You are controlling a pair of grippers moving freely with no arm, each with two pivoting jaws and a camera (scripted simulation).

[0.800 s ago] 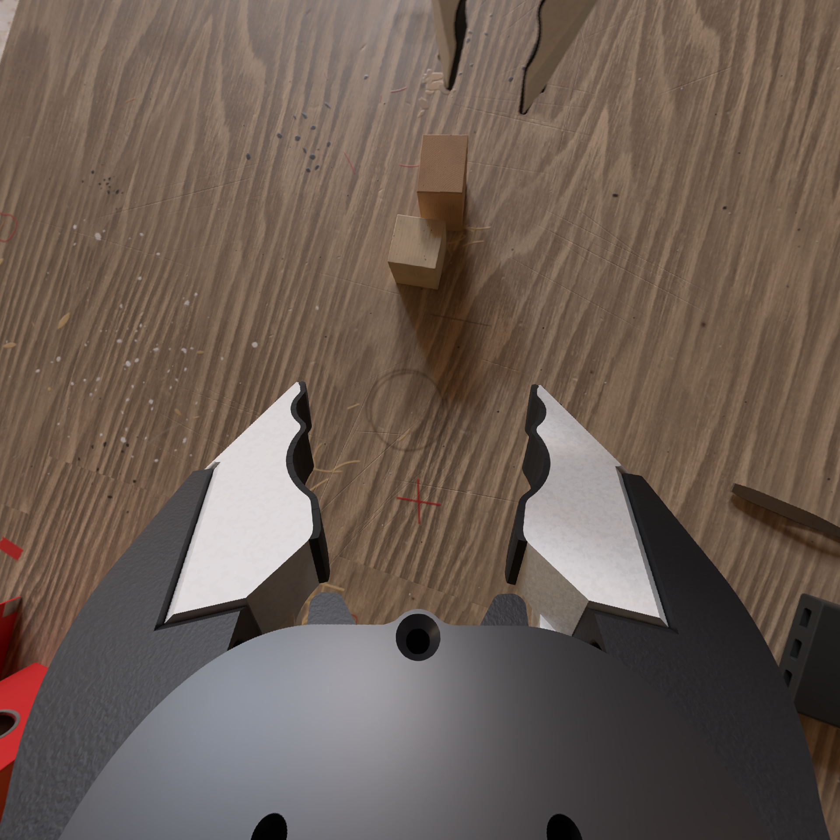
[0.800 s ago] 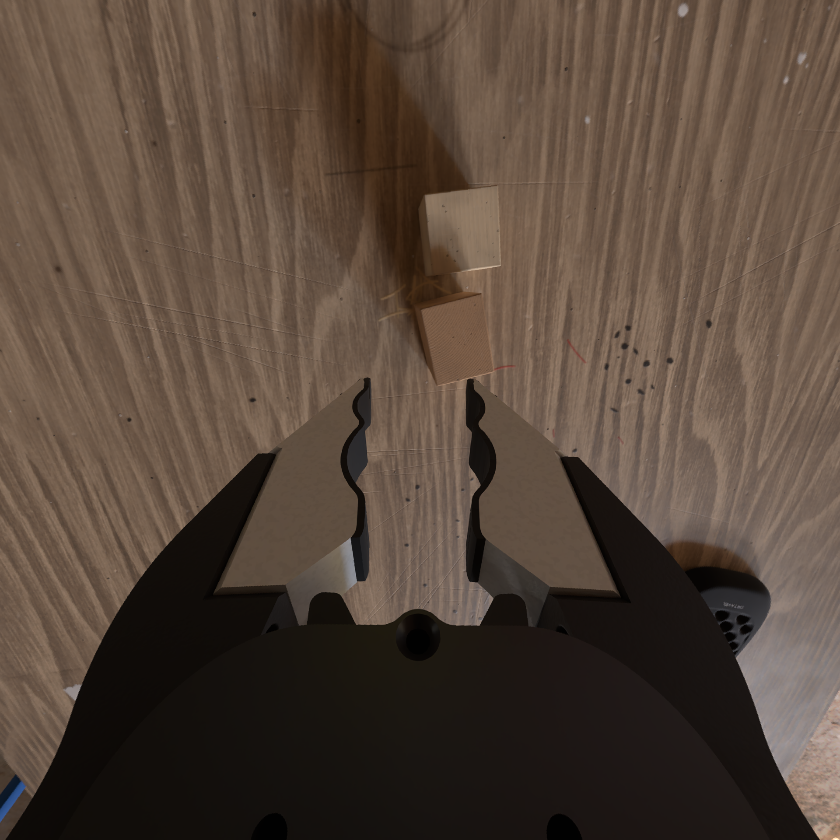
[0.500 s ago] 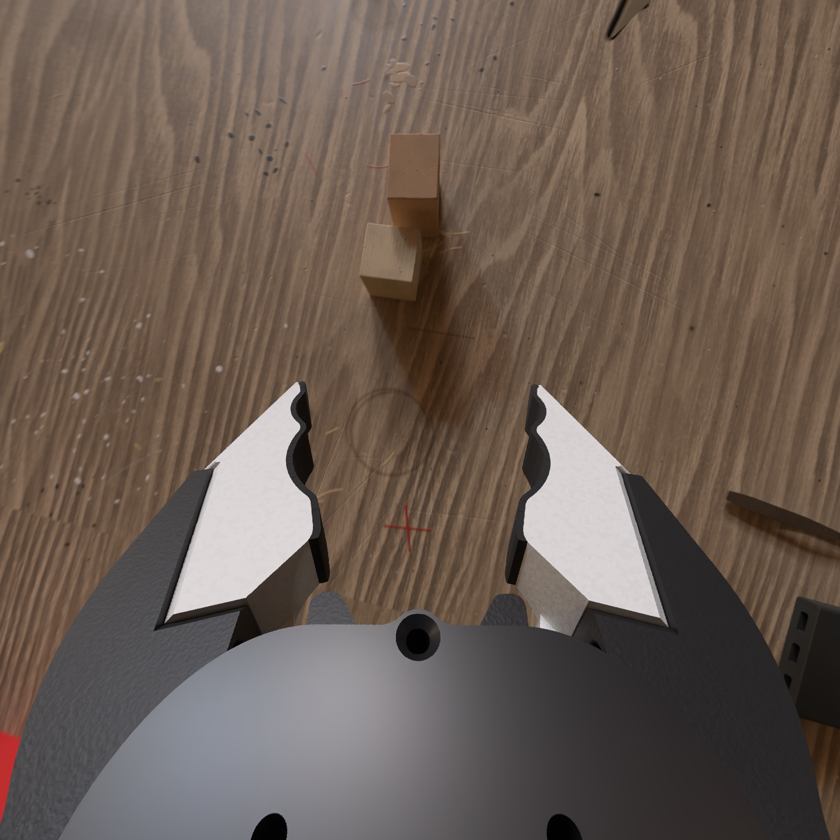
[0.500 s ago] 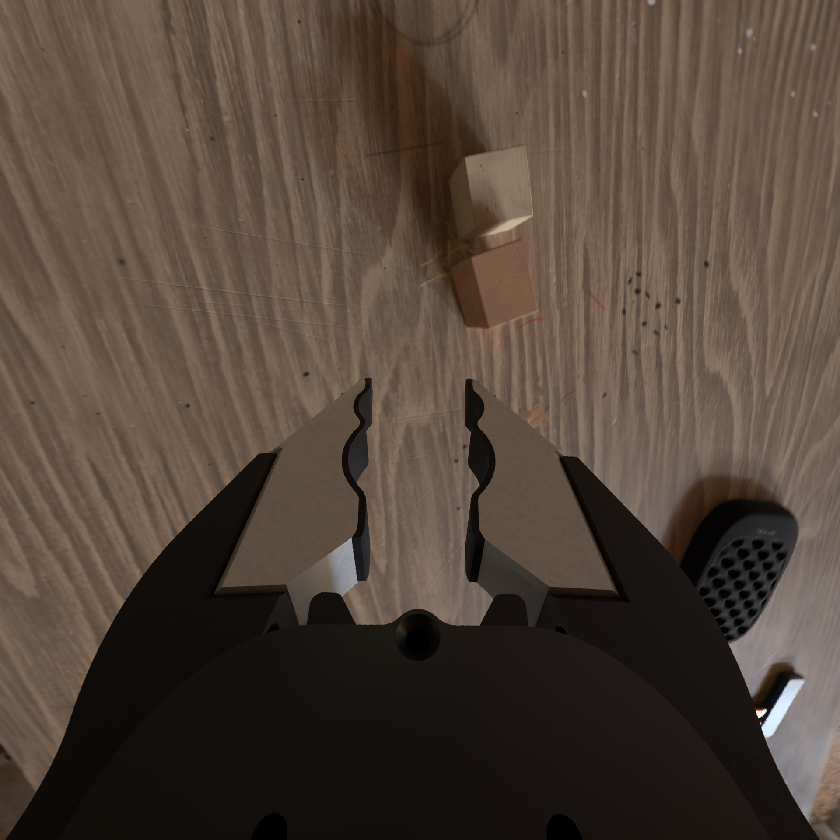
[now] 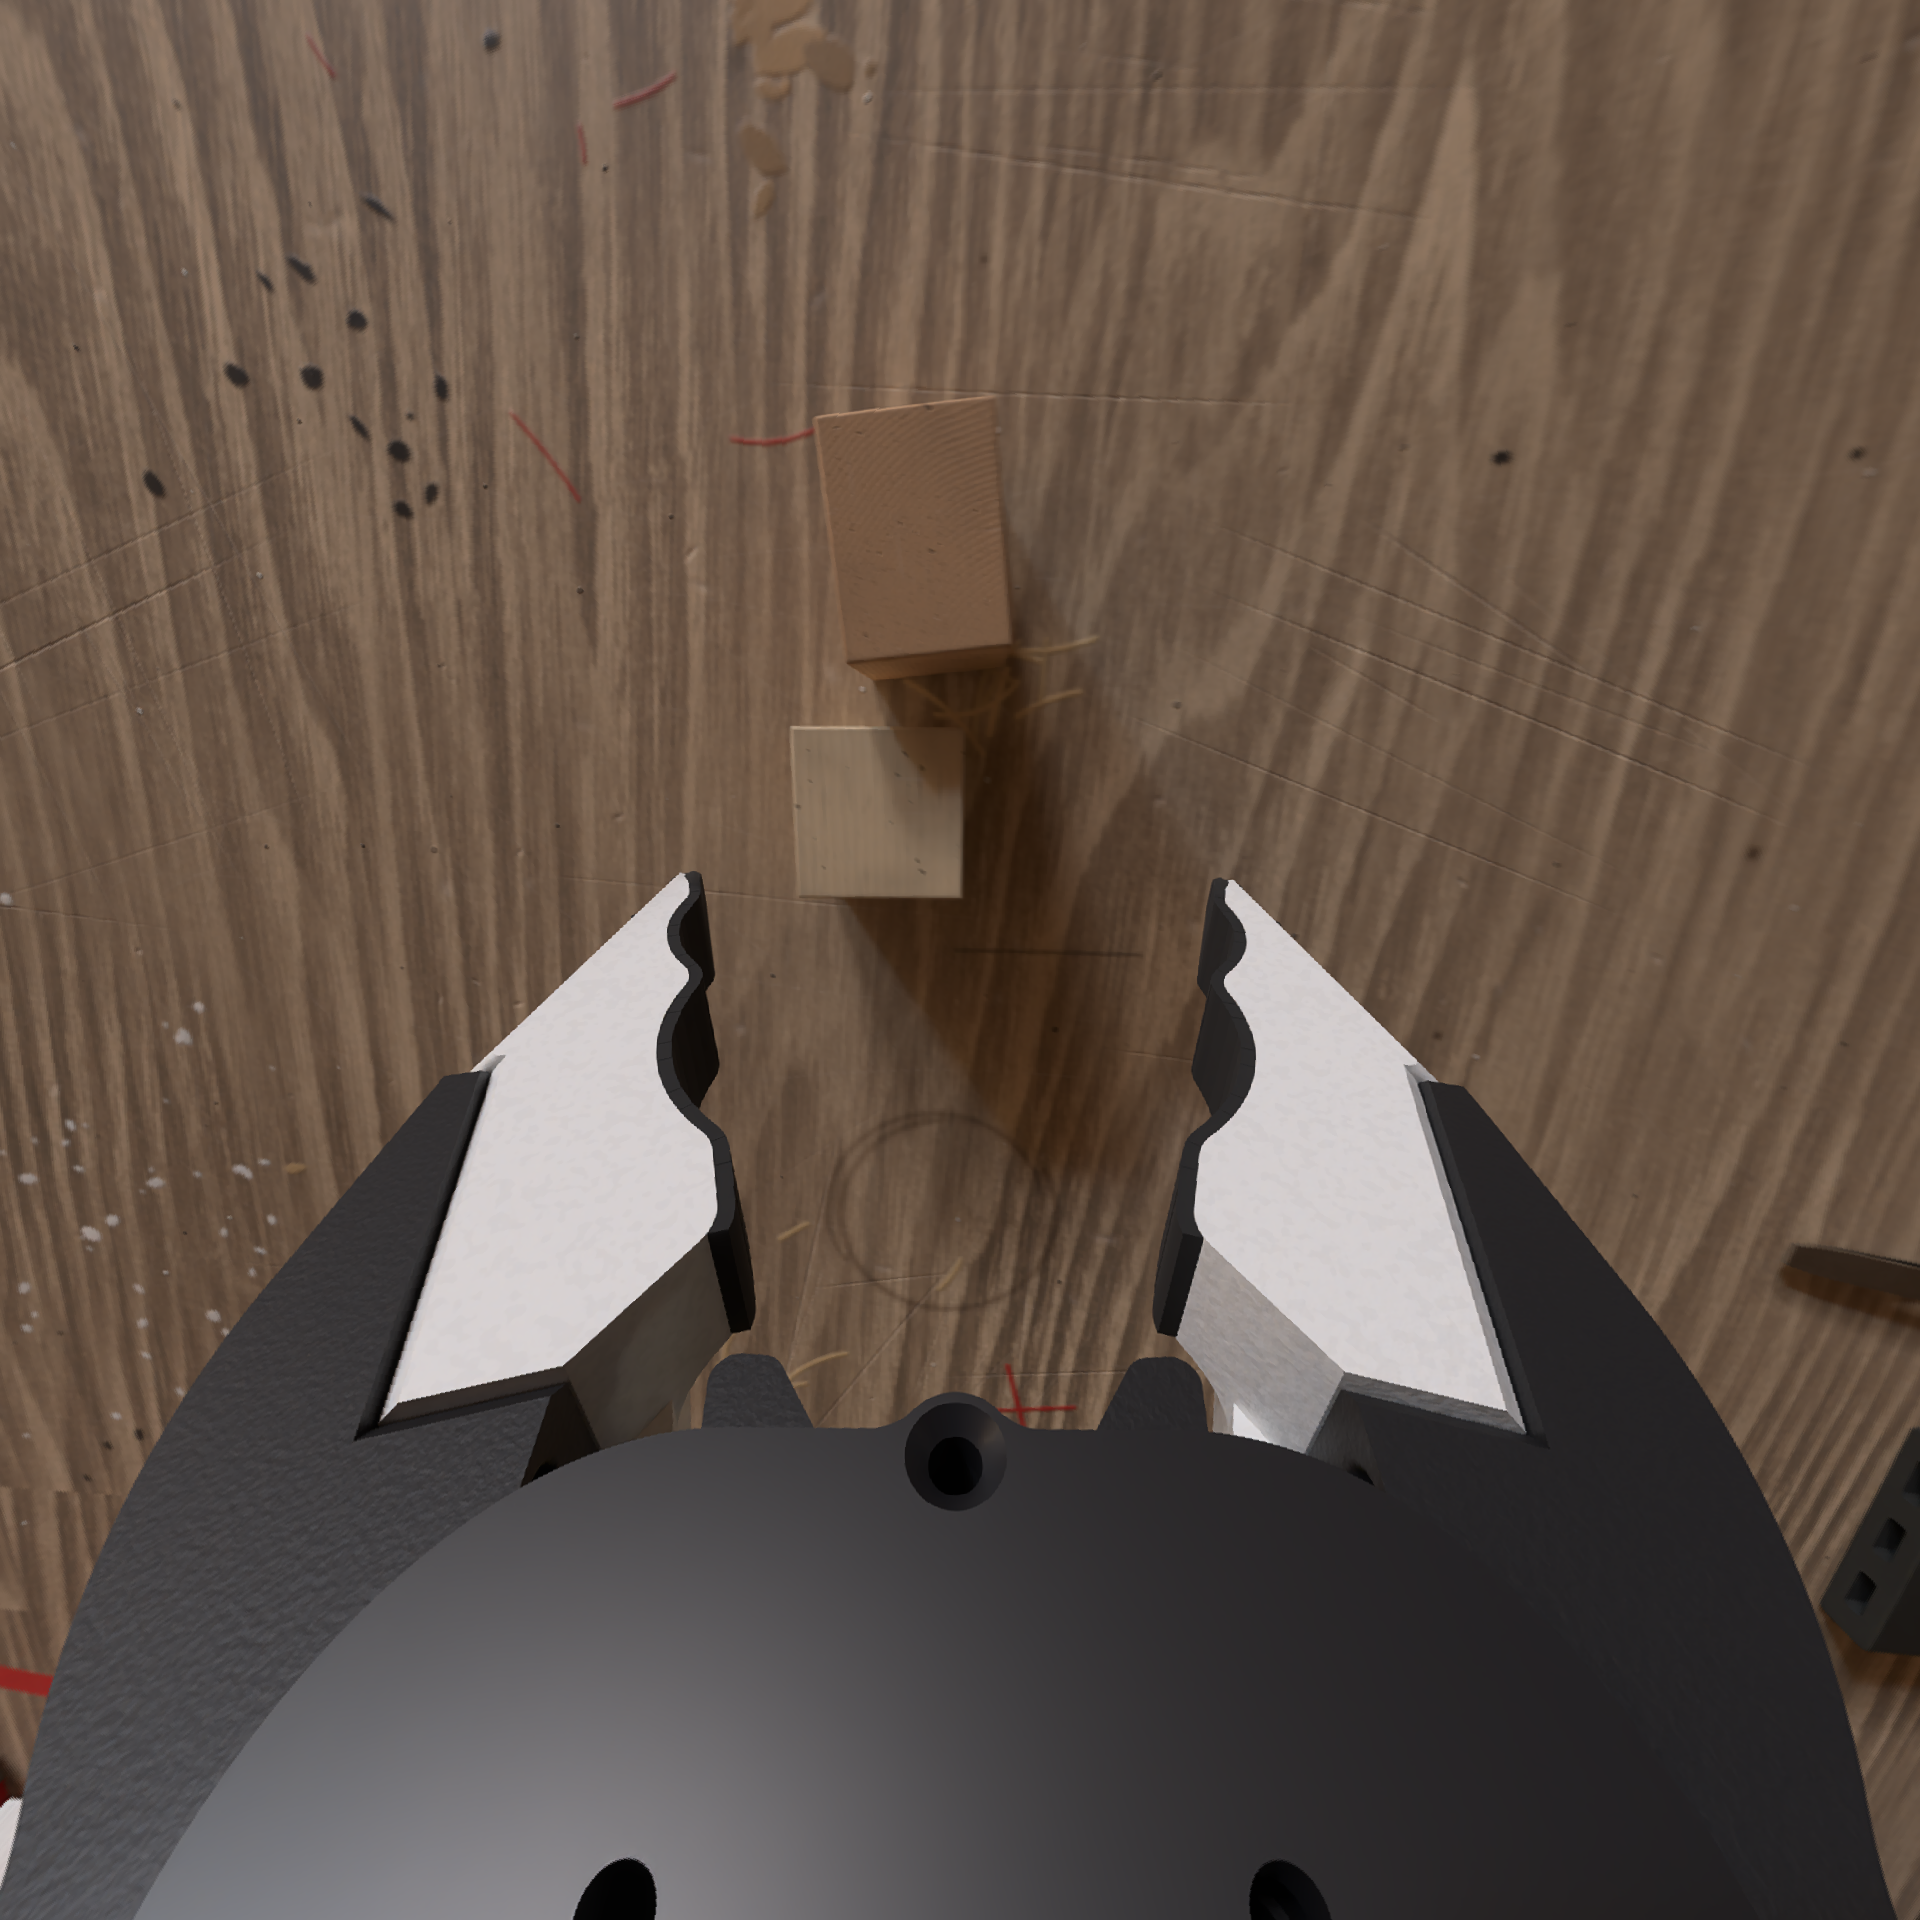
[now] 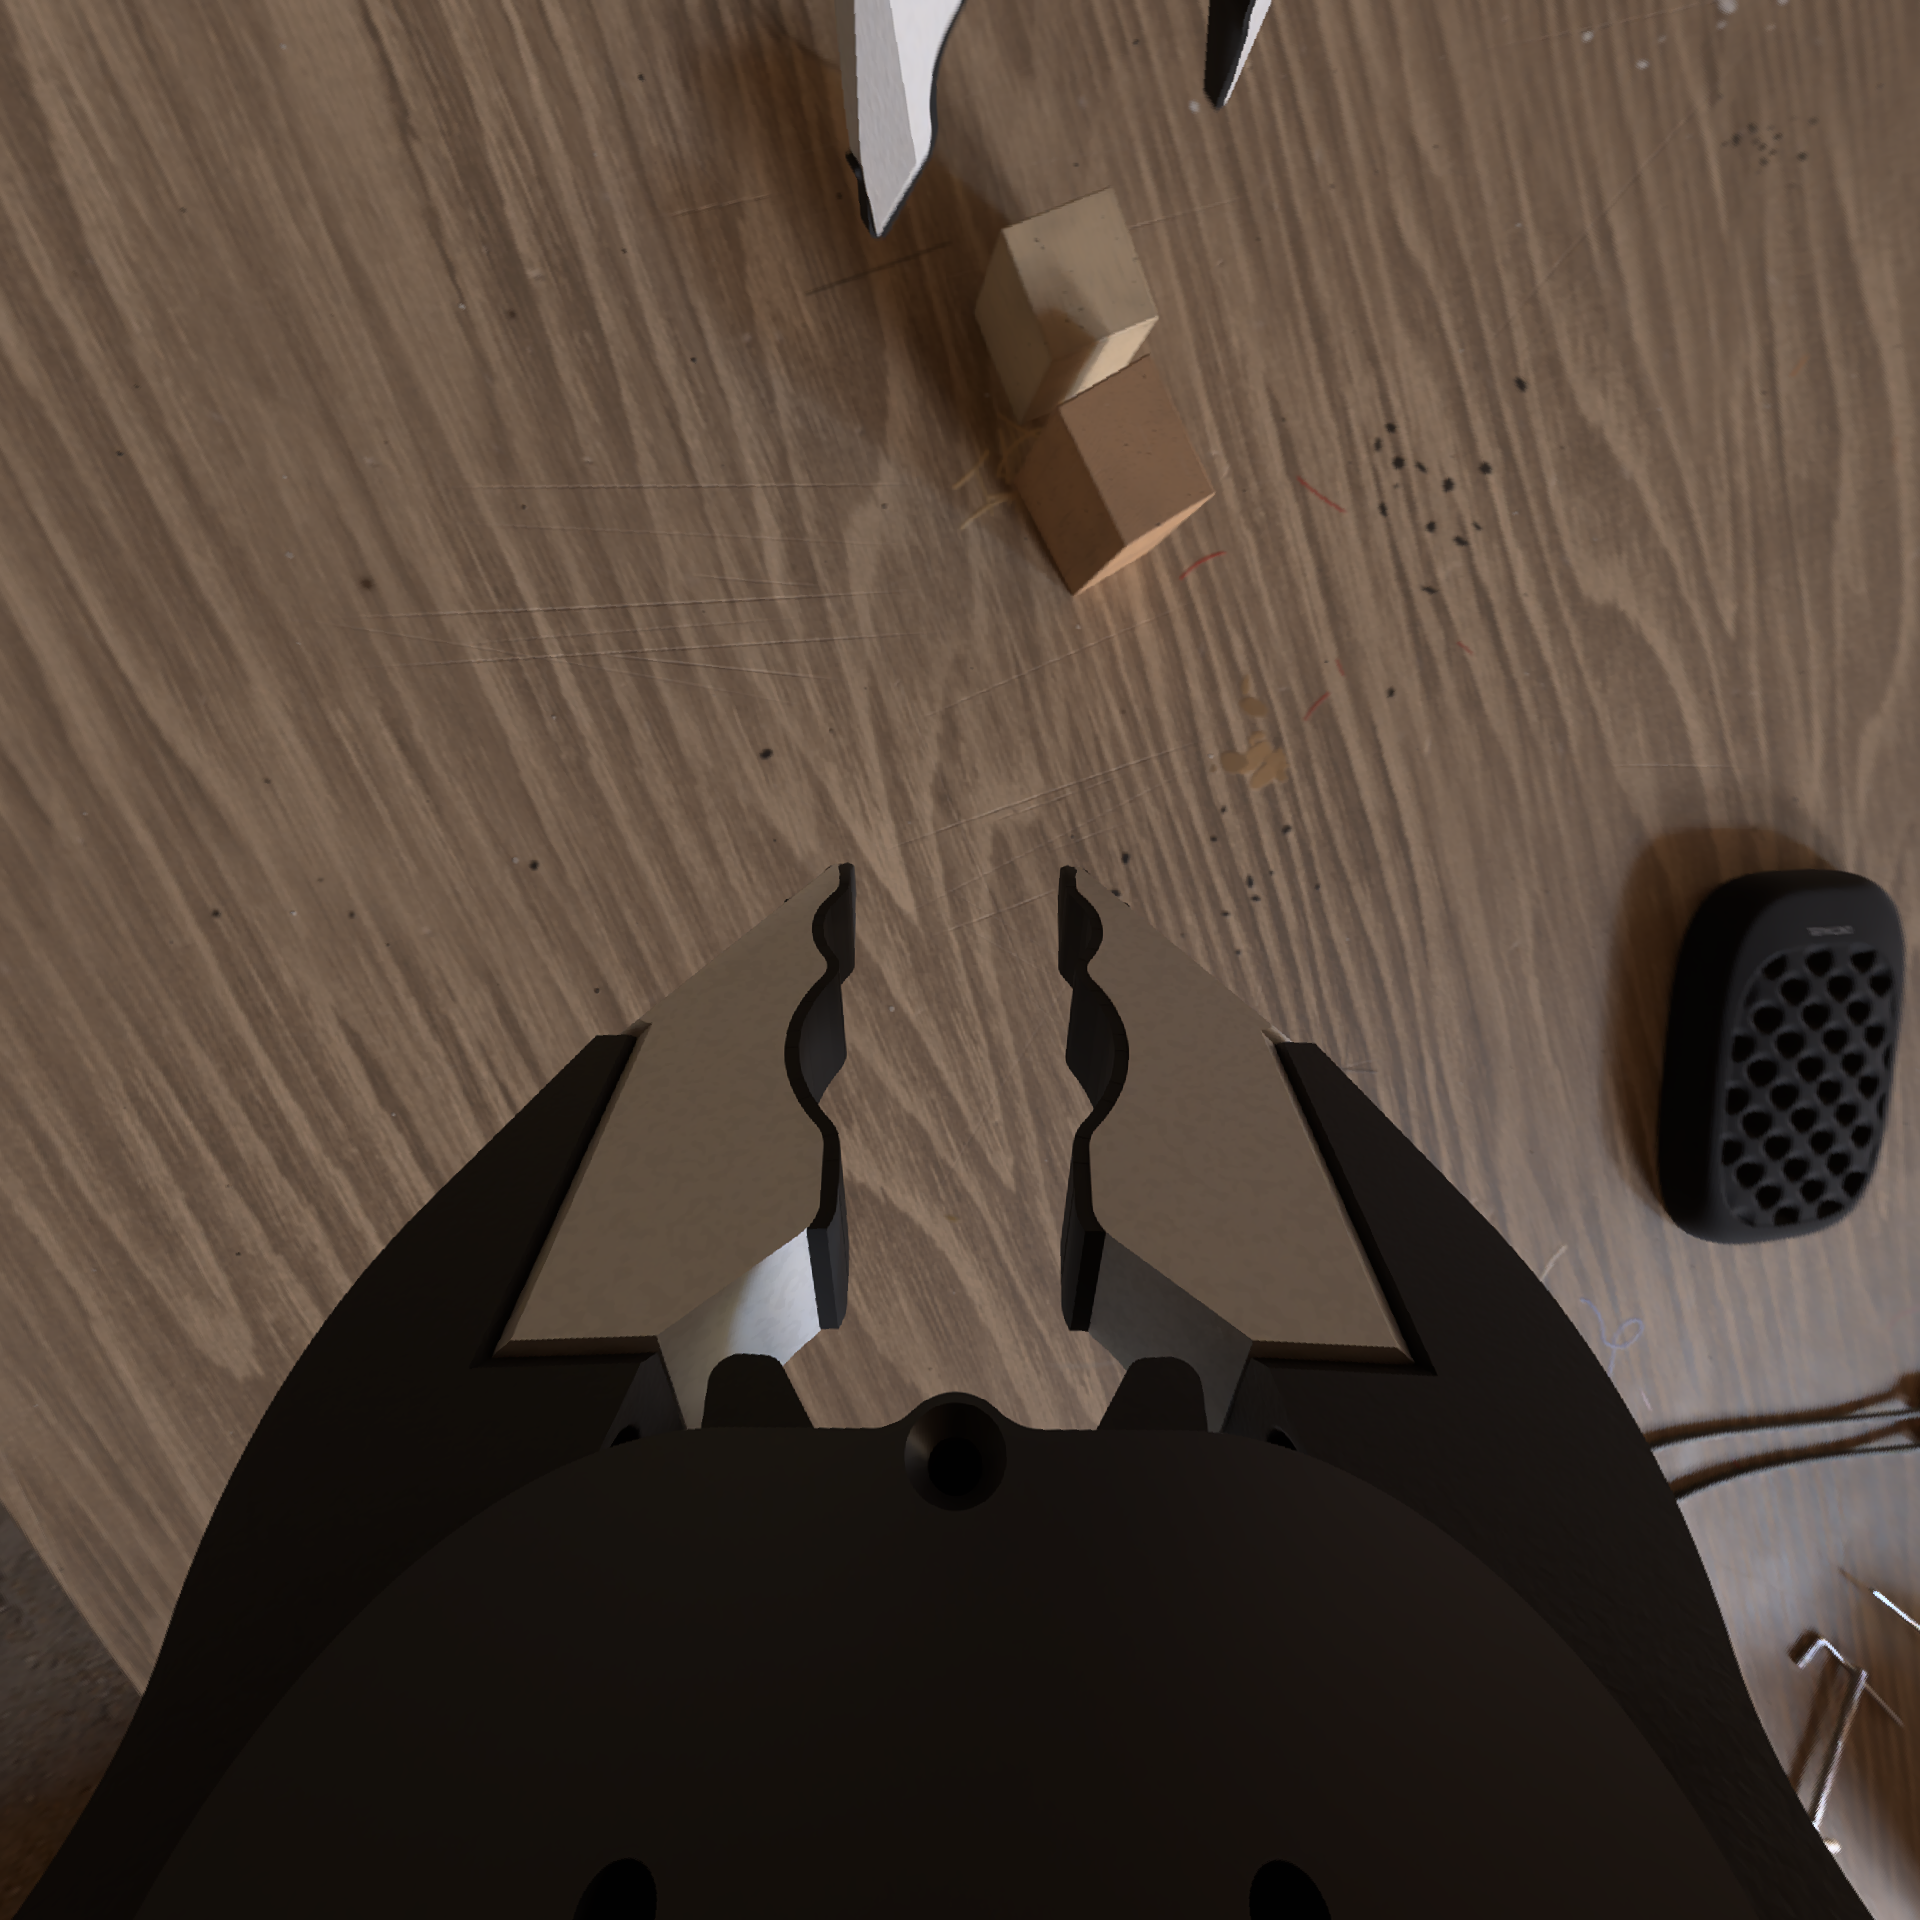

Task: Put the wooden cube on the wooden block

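A pale wooden cube and a darker brown wooden block stand on the wooden table, almost touching at a corner. My left gripper is open and empty, with its fingertips just short of the pale cube. In the right wrist view the cube and the block lie far ahead and a little to the right. My right gripper is partly open and empty, well back from them. The left gripper's white fingers show at the top, beyond the cube.
A black perforated oval object lies to the right of my right gripper, with cords and metal bits behind it. A black part and a dark strip lie at the right of my left gripper. The table edge is at the lower left.
My left gripper has moved forward, close to the pale cube. My right gripper has drawn back from both pieces. Neither jaw gap has changed.
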